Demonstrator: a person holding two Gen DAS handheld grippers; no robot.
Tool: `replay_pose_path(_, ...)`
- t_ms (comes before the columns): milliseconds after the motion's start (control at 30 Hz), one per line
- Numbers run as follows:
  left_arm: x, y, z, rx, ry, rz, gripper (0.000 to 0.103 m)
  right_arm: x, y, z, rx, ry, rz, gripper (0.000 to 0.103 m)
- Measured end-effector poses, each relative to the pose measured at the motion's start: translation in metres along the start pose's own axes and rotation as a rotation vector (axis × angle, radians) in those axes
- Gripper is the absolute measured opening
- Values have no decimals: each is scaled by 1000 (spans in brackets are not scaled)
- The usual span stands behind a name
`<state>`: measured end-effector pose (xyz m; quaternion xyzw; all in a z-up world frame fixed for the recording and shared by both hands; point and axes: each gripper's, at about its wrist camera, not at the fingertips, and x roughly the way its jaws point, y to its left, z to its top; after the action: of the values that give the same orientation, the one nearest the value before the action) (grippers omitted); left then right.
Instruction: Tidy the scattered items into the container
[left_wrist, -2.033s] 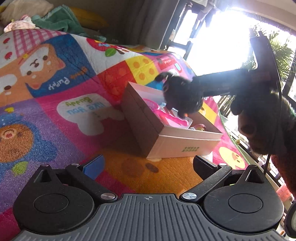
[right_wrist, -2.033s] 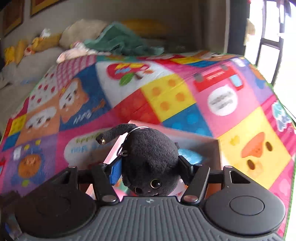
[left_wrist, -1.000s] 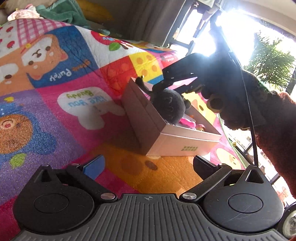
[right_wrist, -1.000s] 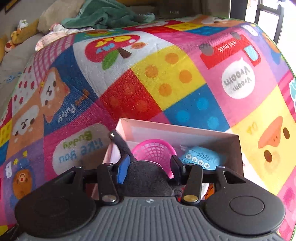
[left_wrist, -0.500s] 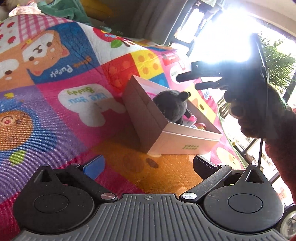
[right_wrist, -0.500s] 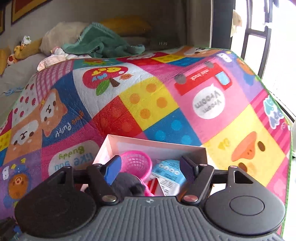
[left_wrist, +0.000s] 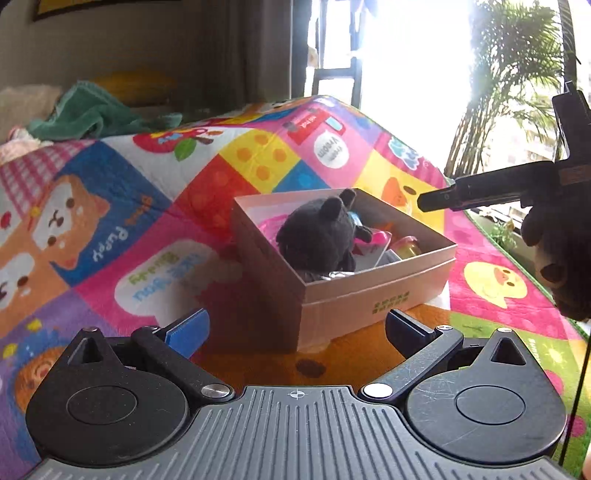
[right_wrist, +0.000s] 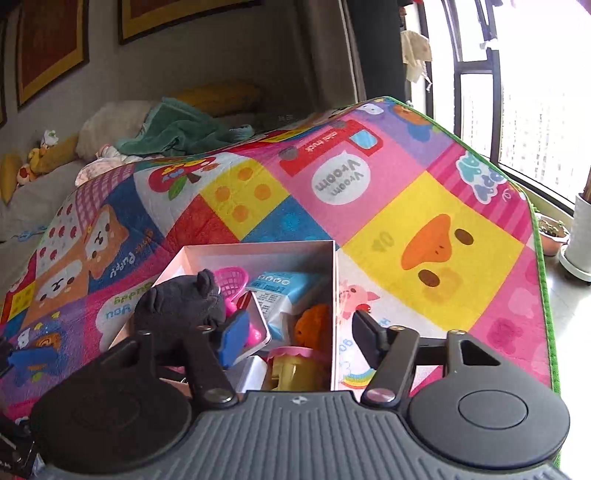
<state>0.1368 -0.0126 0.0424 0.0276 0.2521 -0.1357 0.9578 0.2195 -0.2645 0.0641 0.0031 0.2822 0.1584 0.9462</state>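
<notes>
Now the black plush toy (left_wrist: 317, 236) is sitting in the box (left_wrist: 373, 291), and the right gripper (right_wrist: 299, 336) is pulling away empty, jaws closing. Left gripper (left_wrist: 295, 328) is waiting spread, holding nothing; keep both clear of the box.

Both wrist views face the box (left_wrist: 373, 291) closely.

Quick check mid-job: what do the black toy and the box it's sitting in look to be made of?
Black toy: soft plush, going by its fuzzy matte surface and rounded stuffed ears. Box: likely stiff cardboard with a smooth matte finish, given its thin straight walls, crisp corners and small printed mark; pale pinkish outside, white inside.
</notes>
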Motion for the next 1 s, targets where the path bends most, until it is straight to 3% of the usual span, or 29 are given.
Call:
replay_pose_path(200,33,-13,37,127,-1,23,102,-5,3,-14,-28,-94,-30,60)
replay_pose_path(233,40,-15,42,138,6,24,99,-7,1,-18,-17,-105,-34,63)
replay_pose_path(267,47,-18,46,149,15,25,87,-8,0,-22,-6,-110,-35,66)
replay_pose_path(333,60,-21,52,163,37,24,75,-14,-4,-33,19,-116,-26,83)
replay_pose_path(433,73,-26,54,199,36,28,78,-23,-5,-52,35,-136,-17,88)
replay_pose_path(633,96,-35,58,289,48,31,62,-31,-13,-75,111,-196,-8,94)
replay_pose_path(733,111,-38,62,353,10,66,62,-31,-17,-77,145,-227,-4,98)
replay_pose_path(833,135,-33,69,376,5,167,61,-28,-17,-79,155,-217,2,100)
replay_pose_path(933,140,-27,70,351,19,145,61,-24,-17,-84,152,-197,-1,100)
replay_pose_path(1000,127,-33,67,388,14,79,66,-22,-18,-85,155,-189,-3,101)
